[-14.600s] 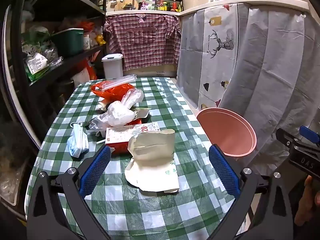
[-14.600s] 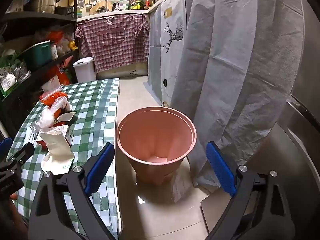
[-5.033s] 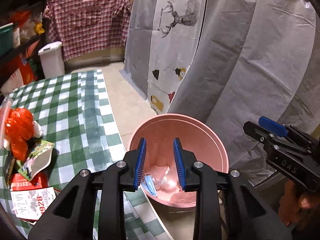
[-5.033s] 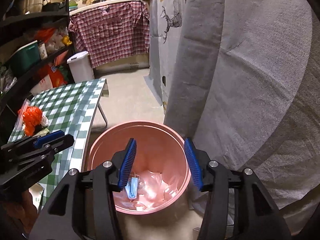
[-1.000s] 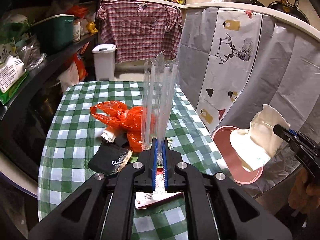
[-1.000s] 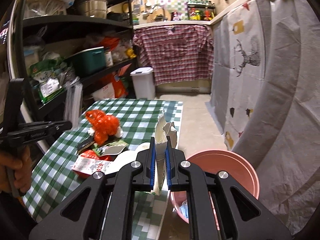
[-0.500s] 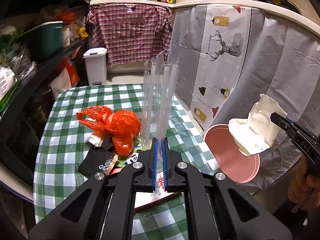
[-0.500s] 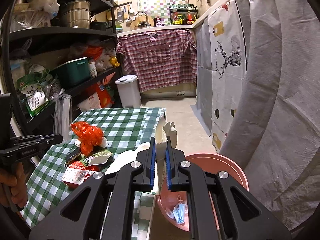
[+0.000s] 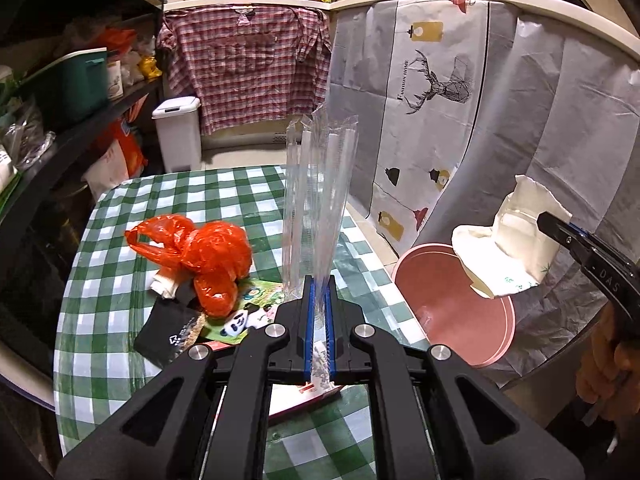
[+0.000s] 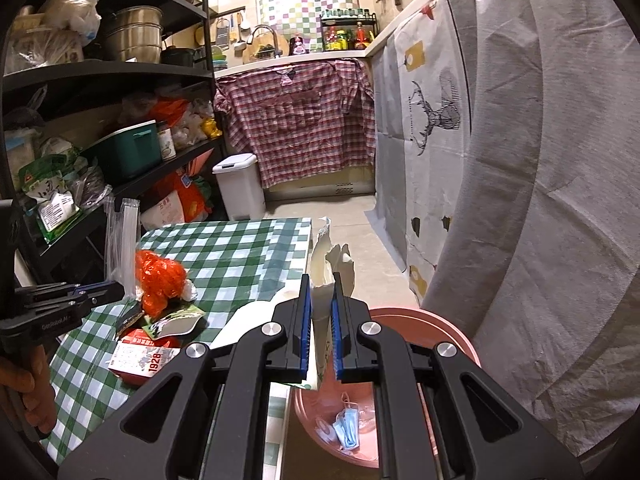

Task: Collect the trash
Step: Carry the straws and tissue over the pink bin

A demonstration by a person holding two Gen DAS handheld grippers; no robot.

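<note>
Carrying two pieces at once, the task looks roughly half done. The left gripper [image 9: 318,312] is clamped on a clear plastic sleeve [image 9: 318,204] standing upright at frame centre; the right gripper [image 10: 320,328] pinches a cream paper bag [image 10: 326,276] above the pink bin [image 10: 452,328] at lower right. Blue masks [image 10: 346,428] already lie inside the bin. Left on the checked table [image 9: 120,300]: an orange bag [image 9: 204,256], a black packet [image 9: 170,334], a green wrapper [image 9: 256,304] and a red carton [image 10: 142,356].
</note>
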